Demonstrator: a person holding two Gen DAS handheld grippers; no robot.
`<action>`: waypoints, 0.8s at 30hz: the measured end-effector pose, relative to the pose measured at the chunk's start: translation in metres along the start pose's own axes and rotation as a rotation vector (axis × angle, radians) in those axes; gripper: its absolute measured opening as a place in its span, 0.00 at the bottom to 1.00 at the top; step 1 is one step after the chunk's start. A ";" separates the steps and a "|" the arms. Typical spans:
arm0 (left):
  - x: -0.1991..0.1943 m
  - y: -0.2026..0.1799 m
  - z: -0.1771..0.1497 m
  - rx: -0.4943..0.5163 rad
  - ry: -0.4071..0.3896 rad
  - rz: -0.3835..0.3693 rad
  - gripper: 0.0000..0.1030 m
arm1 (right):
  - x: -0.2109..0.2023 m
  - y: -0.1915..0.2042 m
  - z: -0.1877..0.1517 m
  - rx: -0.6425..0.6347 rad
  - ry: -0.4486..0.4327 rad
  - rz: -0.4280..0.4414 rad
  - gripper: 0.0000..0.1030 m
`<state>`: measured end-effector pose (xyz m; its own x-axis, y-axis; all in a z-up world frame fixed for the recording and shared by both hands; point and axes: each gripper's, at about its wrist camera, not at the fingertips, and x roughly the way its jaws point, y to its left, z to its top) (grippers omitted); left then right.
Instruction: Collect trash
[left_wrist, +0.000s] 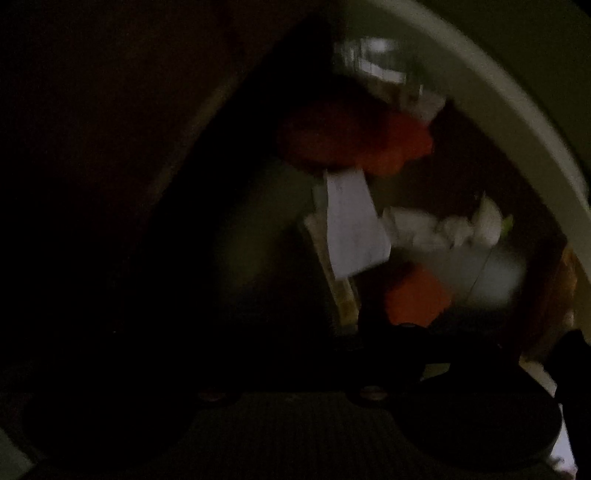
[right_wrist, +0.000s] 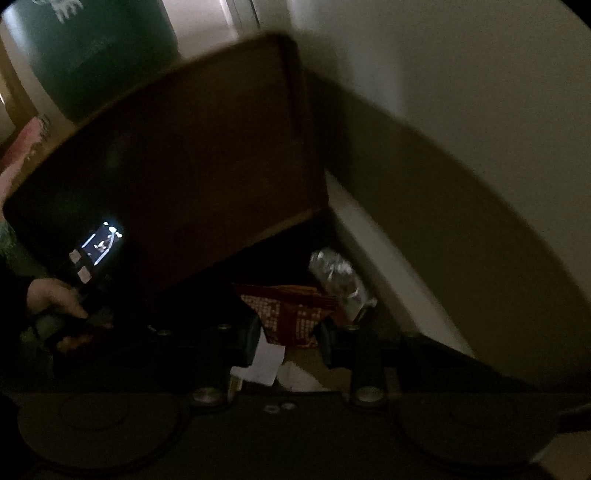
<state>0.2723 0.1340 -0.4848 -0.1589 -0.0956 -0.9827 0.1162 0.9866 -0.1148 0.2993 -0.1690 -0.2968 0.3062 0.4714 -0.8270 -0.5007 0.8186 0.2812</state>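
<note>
The bin (right_wrist: 461, 192) fills both views, its pale rim (left_wrist: 517, 122) curving round a dark inside. A brown cardboard box (right_wrist: 177, 158) is tilted over the opening, seemingly held up by the left hand (right_wrist: 55, 299), which grips a handle with a small lit screen; a dark green container (right_wrist: 99, 55) with white markings too blurred to read stands behind.

Down in the bin lie the collected bits: a silvery foil wrapper (right_wrist: 340, 277), a red packet (right_wrist: 291, 314) printed with rows of small pale characters that can't be made out, white paper slips (left_wrist: 354, 225), crumpled white tissue (left_wrist: 447, 229) and orange-red scraps (left_wrist: 354, 140).

The right gripper (right_wrist: 288, 339) hangs just over the opening with its jaws apart. The red packet sits in the gap between them, and whether the pads touch it isn't clear; it looks released rather than gripped. The left gripper (left_wrist: 406, 332) is lost in shadow and blur, so how its jaws stand can't be told.

This looks like the dropping-in step. Next would be lifting the right gripper straight out, clear of the box edge, then going after whatever rubbish is left
</note>
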 end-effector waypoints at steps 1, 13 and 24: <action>0.012 0.000 0.002 0.014 0.029 0.002 0.76 | 0.008 -0.002 -0.003 0.003 0.014 0.008 0.30; 0.121 0.004 0.003 0.128 0.446 0.139 0.76 | 0.078 -0.018 -0.025 0.019 0.119 0.046 0.30; 0.184 0.026 -0.042 -0.181 0.567 0.432 0.76 | 0.107 -0.029 -0.020 0.064 0.134 0.094 0.30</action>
<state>0.2053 0.1476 -0.6623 -0.6238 0.3416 -0.7030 0.1270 0.9318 0.3401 0.3305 -0.1491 -0.4028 0.1473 0.5024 -0.8520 -0.4682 0.7942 0.3873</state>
